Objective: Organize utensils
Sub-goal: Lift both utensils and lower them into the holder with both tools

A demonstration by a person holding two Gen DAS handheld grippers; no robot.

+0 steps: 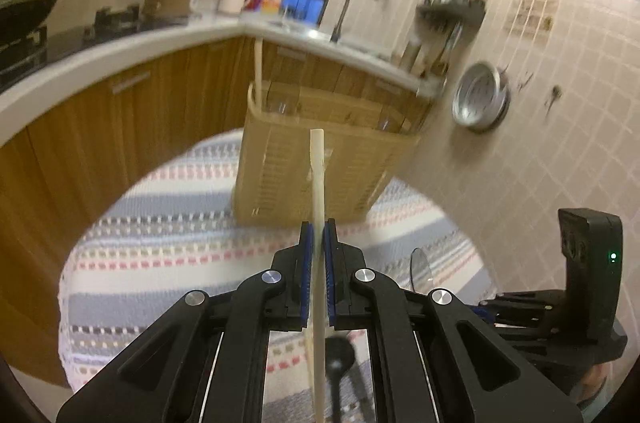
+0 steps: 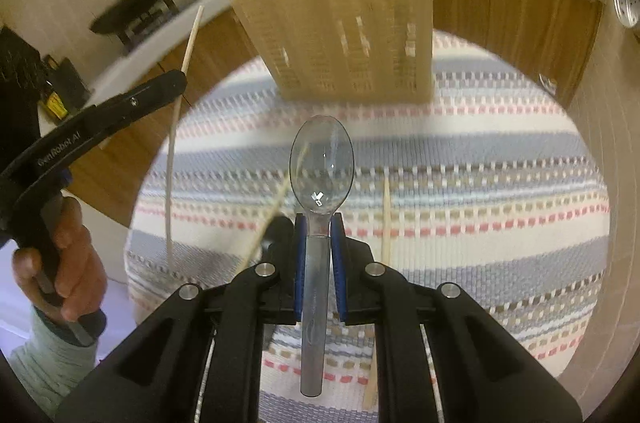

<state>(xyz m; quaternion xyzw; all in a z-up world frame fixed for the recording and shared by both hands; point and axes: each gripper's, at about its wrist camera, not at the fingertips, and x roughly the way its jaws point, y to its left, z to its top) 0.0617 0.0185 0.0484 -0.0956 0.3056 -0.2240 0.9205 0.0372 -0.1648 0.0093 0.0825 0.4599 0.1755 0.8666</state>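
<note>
Both grippers carry utensils towards the slatted holder: left gripper clamps a chopstick, right gripper a clear spoon, each needing its compartment next

clear: striped tablecloth foreground | blocked: beige utensil basket ahead, counter behind

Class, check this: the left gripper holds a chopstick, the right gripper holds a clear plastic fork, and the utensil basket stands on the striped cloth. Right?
One error: the right gripper holds a clear plastic spoon, not a fork, as the right wrist view shows. The left gripper does hold a chopstick, and the utensil basket stands on the striped cloth.
</note>
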